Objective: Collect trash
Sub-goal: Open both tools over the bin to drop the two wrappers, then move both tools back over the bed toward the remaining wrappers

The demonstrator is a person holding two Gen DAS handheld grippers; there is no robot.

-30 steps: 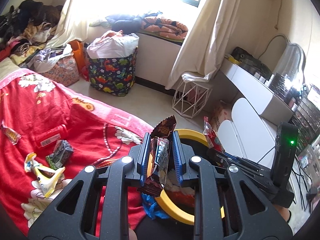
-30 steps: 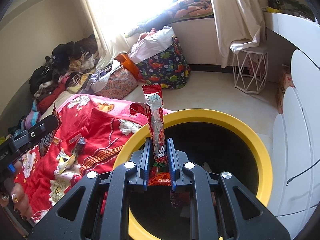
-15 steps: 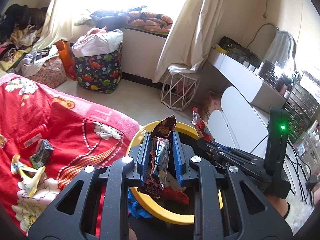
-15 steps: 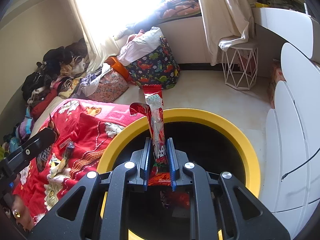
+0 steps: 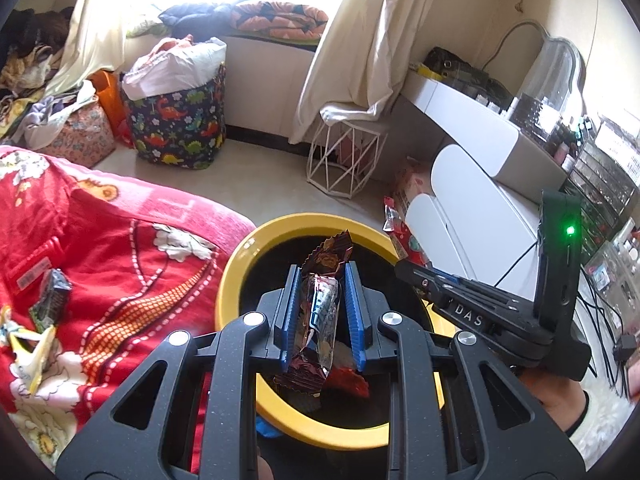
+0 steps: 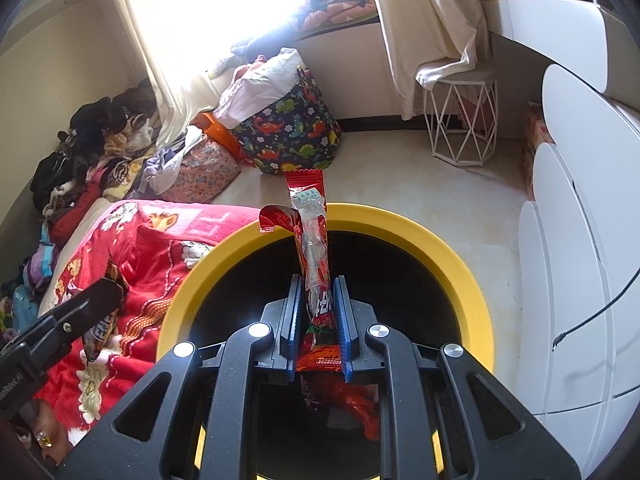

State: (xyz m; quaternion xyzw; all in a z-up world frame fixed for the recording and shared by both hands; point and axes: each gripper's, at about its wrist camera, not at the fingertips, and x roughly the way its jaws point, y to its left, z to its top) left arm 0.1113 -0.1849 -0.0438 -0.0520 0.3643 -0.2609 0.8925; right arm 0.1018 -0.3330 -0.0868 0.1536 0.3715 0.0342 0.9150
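Observation:
My left gripper is shut on a brown foil snack wrapper, held upright over the black bin with a yellow rim. My right gripper is shut on a long red wrapper that stands up above the same yellow-rimmed bin. Red trash lies inside the bin. In the left wrist view the right gripper's body reaches in from the right with the red wrapper's end at its tip. The left gripper's finger shows at the left edge of the right wrist view.
A red flowered blanket lies left of the bin, with a dark packet and a yellow-white wrapper on it. A dinosaur-print basket, a white wire stool and a white cabinet stand around the pale floor.
Both grippers have moved forward and down over the bin, so its yellow rim now sits lower and larger around each one. Both wrappers stay gripped.

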